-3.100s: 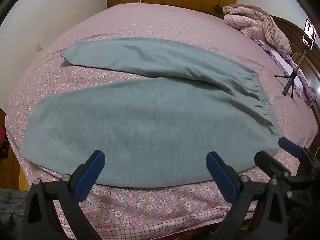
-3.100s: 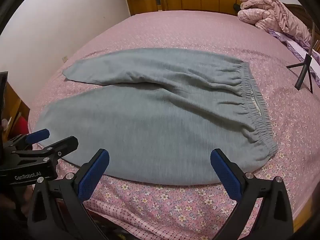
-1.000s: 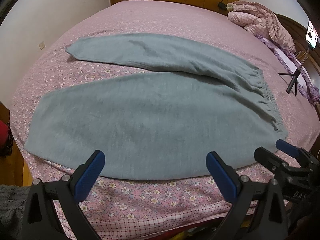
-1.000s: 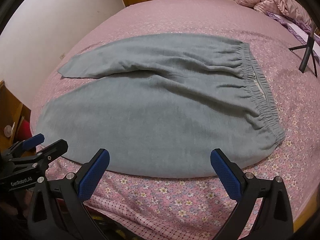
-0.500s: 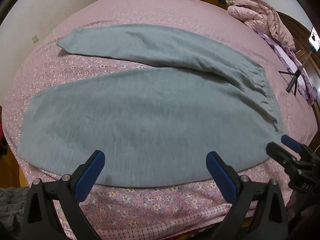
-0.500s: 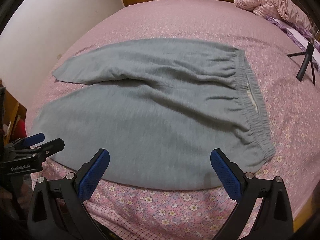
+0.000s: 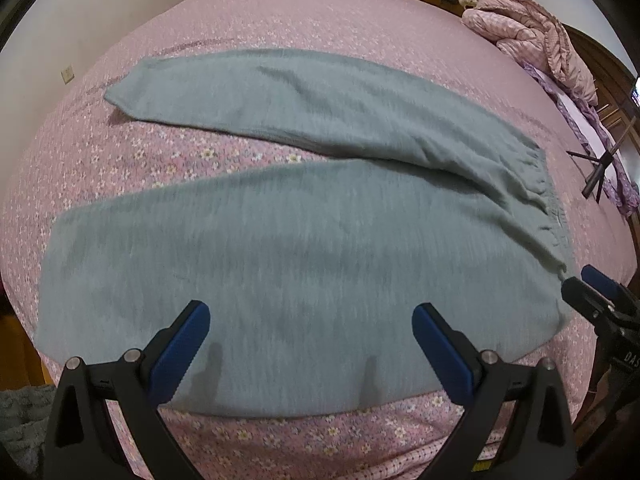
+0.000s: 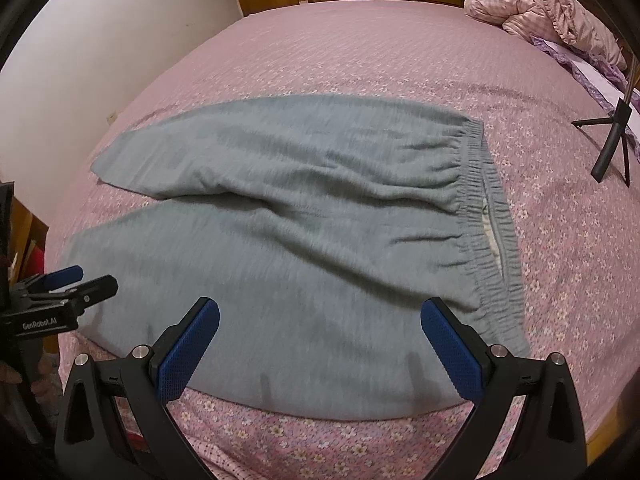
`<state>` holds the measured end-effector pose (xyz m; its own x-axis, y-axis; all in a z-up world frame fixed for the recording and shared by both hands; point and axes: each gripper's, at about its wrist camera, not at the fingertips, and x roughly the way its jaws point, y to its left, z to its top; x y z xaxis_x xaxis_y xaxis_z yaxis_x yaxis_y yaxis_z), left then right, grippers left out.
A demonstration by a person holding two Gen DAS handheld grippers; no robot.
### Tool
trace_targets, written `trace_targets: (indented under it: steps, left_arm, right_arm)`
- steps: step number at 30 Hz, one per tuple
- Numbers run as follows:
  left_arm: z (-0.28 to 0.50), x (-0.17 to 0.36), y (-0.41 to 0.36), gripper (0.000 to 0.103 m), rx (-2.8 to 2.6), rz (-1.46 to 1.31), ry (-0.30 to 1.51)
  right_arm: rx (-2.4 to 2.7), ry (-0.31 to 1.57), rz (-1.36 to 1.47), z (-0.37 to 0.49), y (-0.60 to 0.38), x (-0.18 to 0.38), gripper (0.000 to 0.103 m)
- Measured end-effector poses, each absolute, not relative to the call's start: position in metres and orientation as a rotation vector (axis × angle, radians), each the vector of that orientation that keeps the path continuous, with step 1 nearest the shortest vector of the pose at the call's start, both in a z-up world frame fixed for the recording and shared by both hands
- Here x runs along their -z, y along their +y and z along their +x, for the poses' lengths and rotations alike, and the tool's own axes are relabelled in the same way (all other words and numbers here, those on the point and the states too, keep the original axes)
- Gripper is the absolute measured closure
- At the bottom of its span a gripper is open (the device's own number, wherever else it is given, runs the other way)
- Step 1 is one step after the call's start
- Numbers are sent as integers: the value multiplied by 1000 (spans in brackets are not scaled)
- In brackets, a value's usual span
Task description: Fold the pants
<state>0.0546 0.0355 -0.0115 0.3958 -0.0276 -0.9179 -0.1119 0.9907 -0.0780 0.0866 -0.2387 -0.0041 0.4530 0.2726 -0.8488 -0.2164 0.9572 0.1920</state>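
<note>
- The left gripper (image 7: 310, 330) has its blue-padded fingers (image 7: 180, 346) spread wide with nothing between them; they hover over the near edge of the pants (image 7: 304, 264), their shadows falling on the cloth at 6 o'clock in the left wrist view.
- The right gripper (image 8: 320, 326) is likewise spread wide and holds nothing; its fingers (image 8: 452, 354) hang above the near hem side, close to the waistband corner.
- The grey pants lie flat on the pink floral bedspread (image 7: 304, 12), legs splayed in a V: the near leg runs toward 9 o'clock, the far leg toward 10 o'clock, and the elastic waistband (image 8: 486, 216) sits at 3 o'clock.
- In the left wrist view the right gripper shows at 4 o'clock, just beside the waistband corner.
- In the right wrist view the left gripper shows at 9 o'clock, near the cuff end of the near leg.
- A crumpled pink quilt (image 8: 540, 4) sits at 1 o'clock on the bed.
- A small black tripod (image 8: 612, 140) stands at 2 o'clock, well apart from the pants.
</note>
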Motion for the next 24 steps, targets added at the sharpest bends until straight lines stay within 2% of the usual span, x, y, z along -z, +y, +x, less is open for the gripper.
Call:
trace_targets:
  steps: [24]
  left_arm:
    - [136, 5, 16, 0, -23, -26, 1153]
  right_arm:
    - [-223, 1061, 99, 160, -286, 0, 0]
